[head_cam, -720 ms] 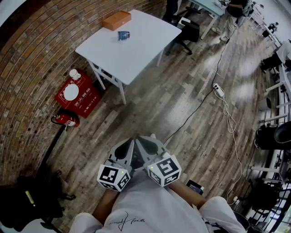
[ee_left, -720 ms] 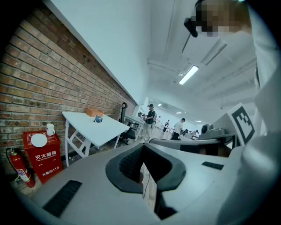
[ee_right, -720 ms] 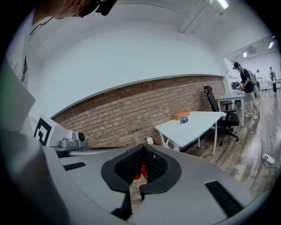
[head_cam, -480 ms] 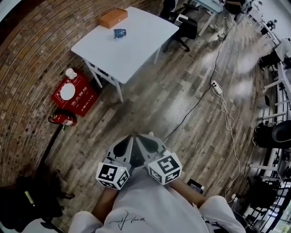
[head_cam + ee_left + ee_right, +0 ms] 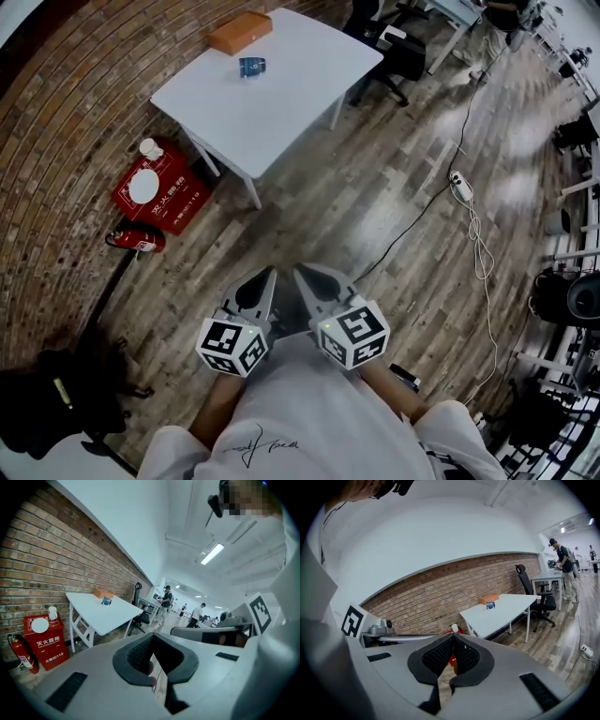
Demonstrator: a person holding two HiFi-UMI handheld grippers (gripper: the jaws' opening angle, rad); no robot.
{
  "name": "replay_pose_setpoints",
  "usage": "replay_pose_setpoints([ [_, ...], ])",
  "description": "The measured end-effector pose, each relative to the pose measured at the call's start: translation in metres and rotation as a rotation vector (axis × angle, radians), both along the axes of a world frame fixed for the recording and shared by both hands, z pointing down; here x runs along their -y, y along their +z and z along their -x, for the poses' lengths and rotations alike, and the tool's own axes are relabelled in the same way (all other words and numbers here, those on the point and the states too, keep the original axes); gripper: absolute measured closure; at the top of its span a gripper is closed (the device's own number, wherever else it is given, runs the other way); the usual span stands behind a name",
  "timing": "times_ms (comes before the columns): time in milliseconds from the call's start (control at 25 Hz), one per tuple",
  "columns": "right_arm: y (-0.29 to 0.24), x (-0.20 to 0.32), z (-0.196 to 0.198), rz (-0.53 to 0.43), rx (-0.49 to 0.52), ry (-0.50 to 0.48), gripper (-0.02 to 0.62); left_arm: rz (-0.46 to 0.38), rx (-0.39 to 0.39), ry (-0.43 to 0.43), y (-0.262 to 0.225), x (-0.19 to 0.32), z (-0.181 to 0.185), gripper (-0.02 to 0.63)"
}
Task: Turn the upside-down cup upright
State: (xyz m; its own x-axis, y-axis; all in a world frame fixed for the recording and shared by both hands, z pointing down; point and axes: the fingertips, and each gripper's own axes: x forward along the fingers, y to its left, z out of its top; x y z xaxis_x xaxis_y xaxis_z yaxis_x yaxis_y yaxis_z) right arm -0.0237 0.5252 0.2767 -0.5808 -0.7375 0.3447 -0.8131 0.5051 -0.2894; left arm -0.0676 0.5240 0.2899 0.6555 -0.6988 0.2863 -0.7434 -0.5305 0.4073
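A small blue cup point(image 5: 251, 66) stands on a white table point(image 5: 281, 94) far ahead, next to an orange box point(image 5: 241, 31). It is too small for me to tell which way up it is. The cup point(image 5: 107, 601) also shows far off in the left gripper view, and the cup point(image 5: 490, 605) in the right gripper view. My left gripper point(image 5: 269, 272) and right gripper point(image 5: 298, 270) are held side by side close to the person's body, over the wooden floor. Both are shut with nothing in them, the left gripper point(image 5: 153, 634) and the right gripper point(image 5: 453, 634) with their pads meeting.
A red fire-extinguisher box point(image 5: 159, 190) with a white cup point(image 5: 150, 148) on it stands by the brick wall, an extinguisher point(image 5: 136, 242) beside it. A black office chair point(image 5: 398, 56) sits beyond the table. A power strip point(image 5: 459, 187) and cable lie on the floor at right. People stand at far desks.
The head view has shifted a little. The two grippers have drawn slightly apart and stay shut. The cup has not moved on the table.
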Motion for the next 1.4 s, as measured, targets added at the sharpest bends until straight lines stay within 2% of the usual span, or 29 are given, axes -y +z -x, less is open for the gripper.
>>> replay_pose_setpoints([
  [280,0.004,0.039,-0.024,0.046,0.059,-0.055,0.574,-0.008,0.028,-0.006,0.000,0.042,-0.034,0.597],
  [440,0.007,0.052,-0.031,0.061,0.079,-0.126,0.574,-0.009,0.028,-0.012,0.002,0.064,-0.054,0.597],
  [720,0.007,0.069,-0.052,0.013,0.048,-0.182,0.574,-0.024,0.045,-0.037,0.004,0.083,-0.080,0.597],
  [1160,0.005,0.076,-0.068,-0.002,0.082,-0.219,0.574,-0.015,0.107,-0.053,0.006,0.088,-0.093,0.597],
  [1400,0.006,0.083,-0.069,-0.003,0.086,-0.222,0.574,-0.007,0.109,-0.060,0.007,0.095,-0.091,0.595],
])
